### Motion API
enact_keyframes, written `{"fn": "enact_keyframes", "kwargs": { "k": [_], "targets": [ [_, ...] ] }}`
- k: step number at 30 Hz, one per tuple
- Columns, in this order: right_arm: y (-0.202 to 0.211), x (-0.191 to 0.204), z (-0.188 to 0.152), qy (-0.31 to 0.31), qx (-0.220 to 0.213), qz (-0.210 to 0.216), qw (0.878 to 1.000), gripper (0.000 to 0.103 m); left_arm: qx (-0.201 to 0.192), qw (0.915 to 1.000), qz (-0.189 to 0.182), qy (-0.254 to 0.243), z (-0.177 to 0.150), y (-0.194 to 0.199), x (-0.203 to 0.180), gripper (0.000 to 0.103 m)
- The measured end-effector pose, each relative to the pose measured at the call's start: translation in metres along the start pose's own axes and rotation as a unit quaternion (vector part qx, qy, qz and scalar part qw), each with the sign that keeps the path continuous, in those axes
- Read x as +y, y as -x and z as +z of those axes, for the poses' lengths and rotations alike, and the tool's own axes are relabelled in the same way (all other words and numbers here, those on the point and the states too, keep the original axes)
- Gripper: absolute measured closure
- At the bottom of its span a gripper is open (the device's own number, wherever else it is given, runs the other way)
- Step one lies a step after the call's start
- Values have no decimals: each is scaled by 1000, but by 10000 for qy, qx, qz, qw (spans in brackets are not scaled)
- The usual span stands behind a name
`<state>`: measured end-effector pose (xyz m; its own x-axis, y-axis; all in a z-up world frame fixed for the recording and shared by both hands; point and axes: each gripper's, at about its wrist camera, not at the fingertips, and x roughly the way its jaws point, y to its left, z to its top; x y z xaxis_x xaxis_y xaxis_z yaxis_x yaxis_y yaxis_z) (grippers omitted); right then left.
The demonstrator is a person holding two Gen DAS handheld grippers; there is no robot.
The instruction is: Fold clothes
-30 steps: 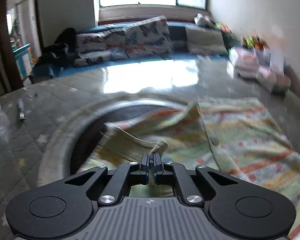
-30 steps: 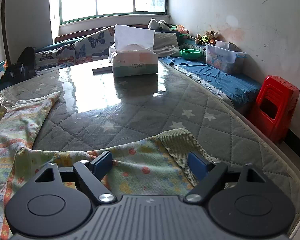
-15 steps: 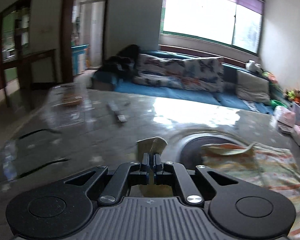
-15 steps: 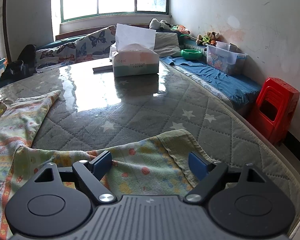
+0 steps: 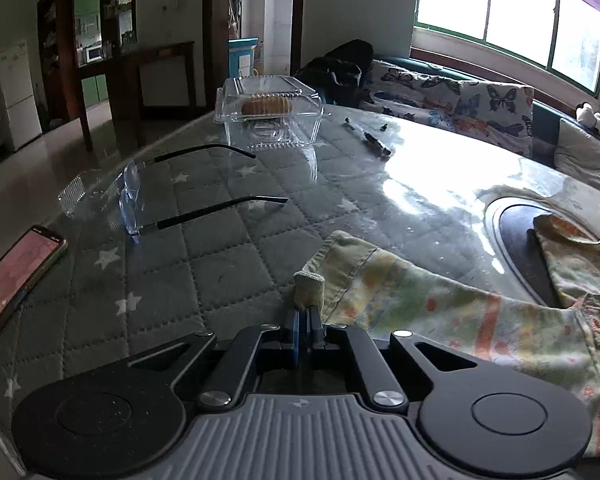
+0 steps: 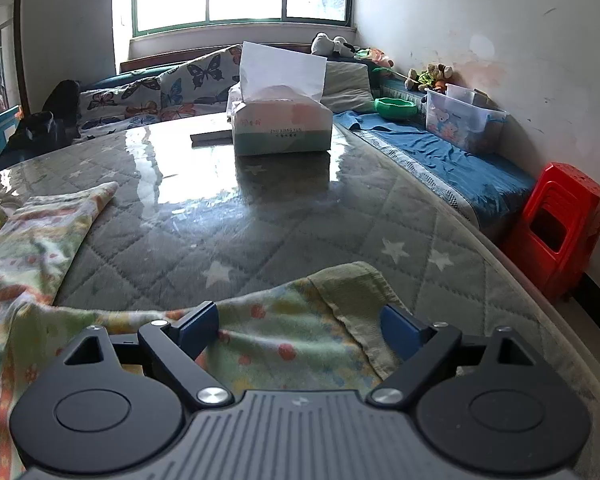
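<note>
My left gripper (image 5: 305, 320) is clamped tight on a ribbed cuff of the patterned garment (image 5: 452, 312), which pokes up above the closed fingers at lower centre of the left wrist view. From there the cloth trails to the right edge of the frame, part of it lying over a dark round inset (image 5: 516, 240) in the bench (image 5: 228, 256).

My right gripper (image 6: 300, 322) stands wide and its jaws are opening; a green-hemmed corner of the same garment (image 6: 284, 332) lies flat between the fingers, and the blue pads do not press on it.

Only the left view shows a pair of glasses (image 5: 172, 200) at left centre, a phone (image 5: 16, 276) with a lit reddish screen at the left edge, a clear plastic clamshell box (image 5: 270, 114) with something brown inside, and a pen (image 5: 368, 138).

Only the right view shows the tissue box (image 6: 282, 120) at upper centre, printed "ZHU XIANG YUN", a red plastic stool (image 6: 556, 228) at the right edge, and a clear storage tub (image 6: 464, 120) by the wall.

The bench has a grey quilted star cover under a glossy sheet that mirrors the windows. A butterfly-print cushion (image 5: 452, 92) lines the seat below the window.
</note>
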<state>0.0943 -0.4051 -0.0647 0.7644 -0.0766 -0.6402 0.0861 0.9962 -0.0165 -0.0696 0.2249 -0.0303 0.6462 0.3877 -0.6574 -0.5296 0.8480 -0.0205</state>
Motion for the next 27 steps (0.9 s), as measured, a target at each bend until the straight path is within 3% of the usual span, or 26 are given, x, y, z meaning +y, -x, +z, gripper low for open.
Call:
{"fn": "enact_keyframes", "kwargs": {
  "k": [6, 8, 13, 19, 23, 27],
  "targets": [
    [-8, 2, 5, 75, 2, 23, 10000, 13, 88, 9999, 99, -11, 1, -5, -2, 98],
    [-6, 1, 6, 121, -13, 25, 9999, 14, 144, 9998, 105, 49, 3, -6, -1, 92],
    [10, 7, 12, 222, -158, 98, 9996, 14, 2, 9998, 187, 89, 14, 4, -1, 90],
    [35, 43, 18, 642, -248, 806, 9944, 14, -29, 9982, -571, -192, 20, 14, -39, 78],
    [46, 78, 16, 1009, -258, 1348, 9854, 15, 174, 9923, -1101, -547, 12, 8, -79, 77],
    [51, 112, 10, 1419, -224, 1712, 9747, 19, 332, 9867, -1352, -834, 4, 1, -109, 76]
  ]
}}
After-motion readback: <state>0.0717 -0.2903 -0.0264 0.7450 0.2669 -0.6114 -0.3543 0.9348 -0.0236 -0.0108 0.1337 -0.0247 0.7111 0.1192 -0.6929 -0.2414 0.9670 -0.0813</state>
